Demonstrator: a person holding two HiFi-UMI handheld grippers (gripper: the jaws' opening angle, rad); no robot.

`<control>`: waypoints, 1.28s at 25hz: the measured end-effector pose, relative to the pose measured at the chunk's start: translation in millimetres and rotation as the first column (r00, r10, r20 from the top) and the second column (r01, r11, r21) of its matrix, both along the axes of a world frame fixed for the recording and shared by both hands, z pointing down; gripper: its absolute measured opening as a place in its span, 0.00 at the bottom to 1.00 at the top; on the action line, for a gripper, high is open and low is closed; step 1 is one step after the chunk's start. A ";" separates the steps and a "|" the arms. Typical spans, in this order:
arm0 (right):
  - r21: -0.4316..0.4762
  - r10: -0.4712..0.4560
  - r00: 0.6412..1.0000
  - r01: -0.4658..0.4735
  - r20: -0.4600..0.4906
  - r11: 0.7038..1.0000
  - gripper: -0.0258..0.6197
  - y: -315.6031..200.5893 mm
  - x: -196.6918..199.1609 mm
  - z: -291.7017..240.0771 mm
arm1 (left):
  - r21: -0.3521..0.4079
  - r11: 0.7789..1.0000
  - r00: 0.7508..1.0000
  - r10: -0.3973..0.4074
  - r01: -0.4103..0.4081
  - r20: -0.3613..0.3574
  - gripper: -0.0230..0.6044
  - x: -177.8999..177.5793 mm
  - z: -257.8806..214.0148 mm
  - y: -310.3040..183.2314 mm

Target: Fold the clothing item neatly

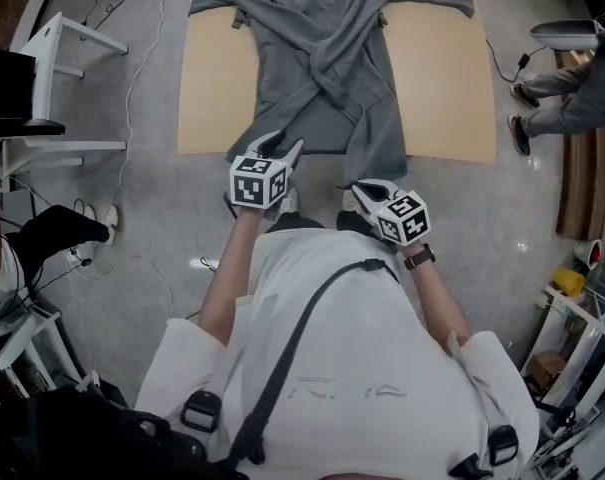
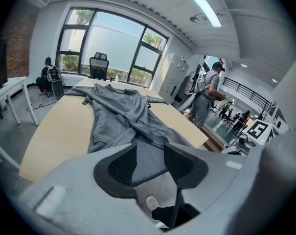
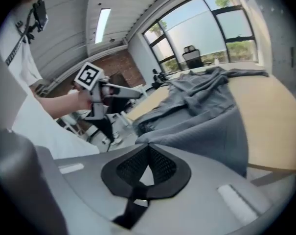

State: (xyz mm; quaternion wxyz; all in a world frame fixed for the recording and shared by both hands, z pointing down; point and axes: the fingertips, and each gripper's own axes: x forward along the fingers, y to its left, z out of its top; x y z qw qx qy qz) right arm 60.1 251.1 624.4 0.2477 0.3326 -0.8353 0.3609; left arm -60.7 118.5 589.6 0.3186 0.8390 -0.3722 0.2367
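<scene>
- The table (image 1: pixel 437 88) (image 2: pixel 55 126) (image 3: pixel 275 116) has a pale wooden top and stands on a grey floor; everything below is placed from it.
- The grey garment (image 1: pixel 327 58) (image 2: pixel 123 116) (image 3: pixel 201 111) lies spread along the middle of the table. Its sleeves reach out toward the table's two long sides at the far end, and its front panels are crossed and rumpled. One long strip of it hangs over the table's near edge, on the right part of that edge.
- The person in a white shirt (image 1: pixel 352 368) stands just off the table's near edge, with a dark strap across the chest.
- A second person (image 1: pixel 572 93), in grey trousers, is off the table's right side, well apart from it.
- A white desk (image 1: pixel 62 68) stands off the table's left side.
- The left gripper (image 1: pixel 285 148) (image 2: pixel 150 163) is raised at the table's near edge, just above the garment's hem. Its jaws stand apart with nothing pinched; through the gap only the hem and the floor show.
- The right gripper (image 1: pixel 360 188) (image 3: pixel 148 151) is just short of the table's near edge, beside the hanging strip. Its jaws are pressed together with no cloth between them.
- A dark watch (image 1: pixel 419 258) sits on the wrist behind the right gripper.
</scene>
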 end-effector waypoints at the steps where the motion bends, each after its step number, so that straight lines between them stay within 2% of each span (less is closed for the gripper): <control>1: -0.006 -0.079 0.996 0.079 0.035 0.997 0.05 6.7 -18.5 -5.0 | 0.002 1.000 1.000 -0.017 0.017 0.000 0.32 -7.6 -0.5 -1.9; 4: -0.043 -0.263 0.961 0.267 0.087 0.963 0.05 28.5 -58.8 -10.4 | 0.007 0.998 0.998 -0.069 0.069 -0.001 0.32 -28.2 -4.0 -4.7; 7: -0.119 -0.340 0.937 0.348 0.078 0.930 0.05 43.1 -78.4 5.7 | 0.008 0.994 0.994 -0.113 0.113 0.001 0.32 -47.0 -5.9 -5.3; 10: -0.230 -0.338 0.939 0.342 0.059 0.911 0.05 50.2 -83.6 40.9 | -0.001 0.989 0.989 -0.146 0.146 0.013 0.32 -64.8 -0.8 -1.9; 12: -0.307 -0.303 0.953 0.295 0.024 0.905 0.05 51.8 -79.8 73.8 | -0.014 0.986 0.985 -0.168 0.168 0.030 0.32 -76.9 7.7 3.5; 14: -0.345 -0.263 0.965 0.239 -0.024 0.908 0.05 48.3 -76.1 106.9 | -0.026 0.981 0.981 -0.189 0.191 0.049 0.32 -89.1 16.6 9.5; 18: -0.351 -0.187 0.978 0.145 -0.090 0.925 0.05 33.4 -73.3 157.5 | -0.045 0.975 0.973 -0.212 0.217 0.093 0.32 -109.6 31.3 23.2; 21: -0.332 -0.167 0.980 0.124 -0.106 0.935 0.06 22.9 -73.7 167.3 | -0.062 0.972 0.968 -0.218 0.227 0.128 0.33 -122.6 41.8 35.7; 23: -0.311 -0.172 0.982 0.141 -0.075 0.940 0.07 17.5 -78.0 161.9 | -0.070 0.970 0.964 -0.223 0.235 0.141 0.33 -130.0 46.6 41.9; 27: -0.260 -0.181 0.981 0.159 -0.063 0.952 0.29 7.3 -74.9 136.3 | -0.081 0.966 0.959 -0.229 0.245 0.170 0.33 -142.5 56.5 51.1; 32: -0.149 -0.122 0.992 0.117 -0.028 0.982 0.31 -5.8 -64.1 82.7 | -0.093 0.976 0.955 -0.169 0.197 0.245 0.32 -147.7 80.4 58.5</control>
